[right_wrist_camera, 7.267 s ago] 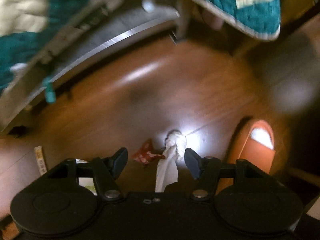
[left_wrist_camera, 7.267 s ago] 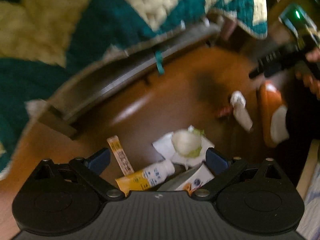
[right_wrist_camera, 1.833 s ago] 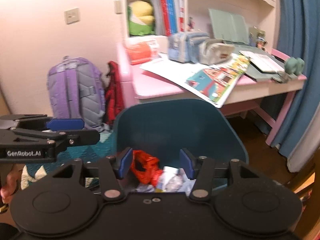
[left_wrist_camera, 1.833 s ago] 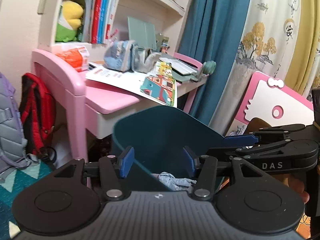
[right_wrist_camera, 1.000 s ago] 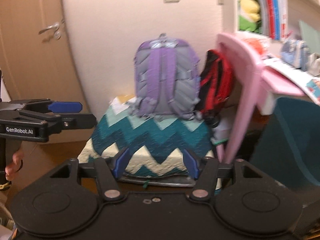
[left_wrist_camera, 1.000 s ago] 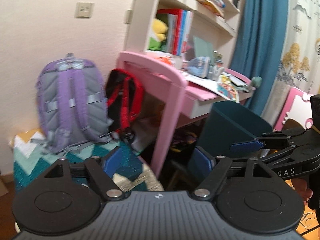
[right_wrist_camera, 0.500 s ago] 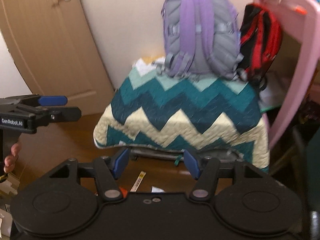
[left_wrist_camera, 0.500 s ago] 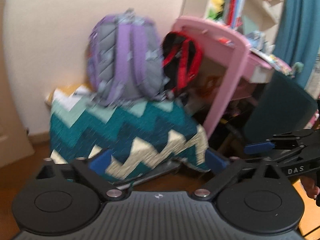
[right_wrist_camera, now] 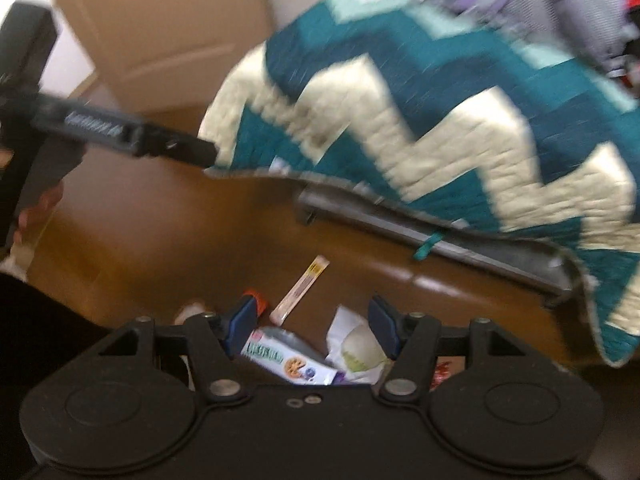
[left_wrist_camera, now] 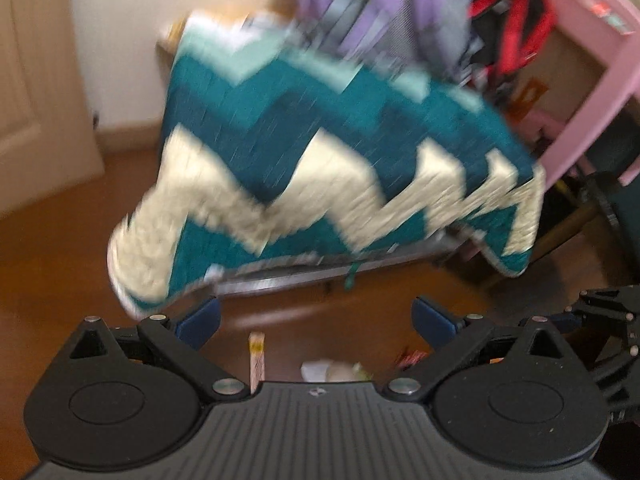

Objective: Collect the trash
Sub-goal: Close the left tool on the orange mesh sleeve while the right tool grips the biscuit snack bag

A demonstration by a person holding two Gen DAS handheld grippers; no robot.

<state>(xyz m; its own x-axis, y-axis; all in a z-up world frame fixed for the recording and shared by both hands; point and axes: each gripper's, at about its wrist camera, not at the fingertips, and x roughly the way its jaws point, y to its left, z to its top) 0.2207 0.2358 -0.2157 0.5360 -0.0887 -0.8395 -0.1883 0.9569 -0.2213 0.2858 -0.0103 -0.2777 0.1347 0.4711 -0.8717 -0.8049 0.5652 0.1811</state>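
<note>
Black hand-held gripper [right_wrist_camera: 314, 326], blue fingertips [right_wrist_camera: 242, 320]

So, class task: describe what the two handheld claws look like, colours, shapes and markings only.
Both claws, left claw and right claw, are matte black, with two round discs, triangular cut-outs, silver pivot screws and blue fingertip pads. The left body is ribbed; its side bears blurred white lettering.

Brown wood floor [right_wrist_camera: 160, 248] below. Teal-cream zigzag quilt [left_wrist_camera: 320, 168] ahead, draped over grey frame [right_wrist_camera: 440, 236]. Beige door [right_wrist_camera: 168, 20] ahead-left. Pink desk [left_wrist_camera: 588, 80] ahead-right.
</note>
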